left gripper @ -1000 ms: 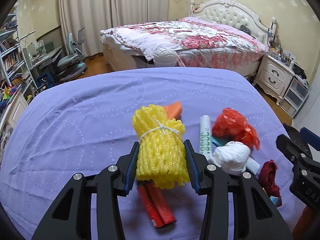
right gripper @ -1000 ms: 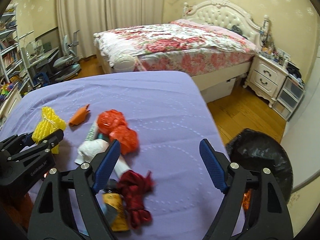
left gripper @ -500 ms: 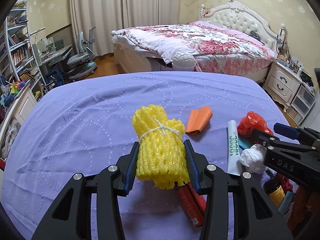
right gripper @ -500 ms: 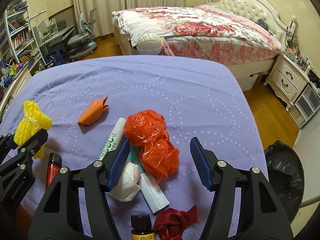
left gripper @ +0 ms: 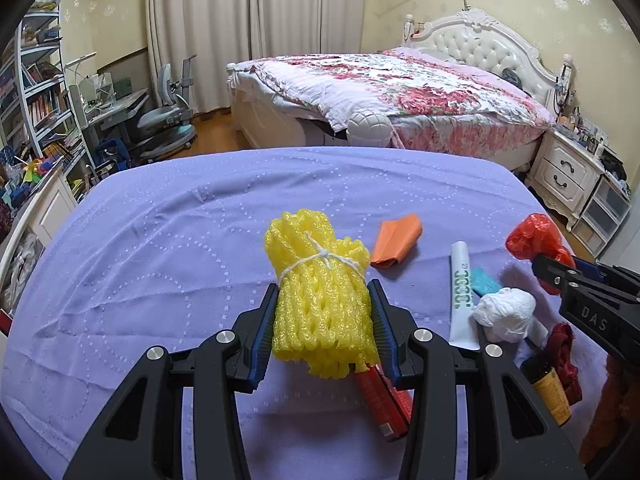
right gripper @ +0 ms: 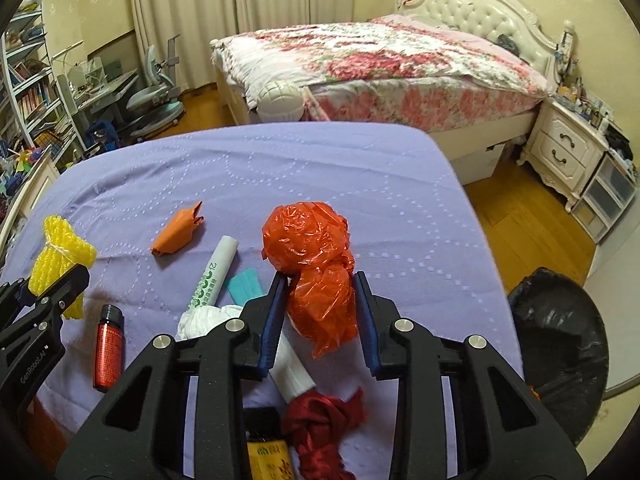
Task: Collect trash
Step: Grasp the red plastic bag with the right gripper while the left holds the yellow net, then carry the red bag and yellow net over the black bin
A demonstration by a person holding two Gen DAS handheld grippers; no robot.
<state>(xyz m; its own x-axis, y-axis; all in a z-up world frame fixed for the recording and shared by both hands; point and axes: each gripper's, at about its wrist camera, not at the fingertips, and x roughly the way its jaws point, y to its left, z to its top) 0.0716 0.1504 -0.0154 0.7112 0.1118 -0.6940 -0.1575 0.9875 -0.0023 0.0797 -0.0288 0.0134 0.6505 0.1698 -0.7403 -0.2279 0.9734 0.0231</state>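
Yellow foam net [left gripper: 322, 312], red-orange plastic bag [right gripper: 316, 276], lilac dotted tablecloth [left gripper: 180, 240], floral bedspread [left gripper: 400, 84].

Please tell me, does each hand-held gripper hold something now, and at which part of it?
The left hand-held gripper clamps the yellow foam net bundle at its lower half. The right hand-held gripper is closing around the orange plastic bag, at its lower lobe.
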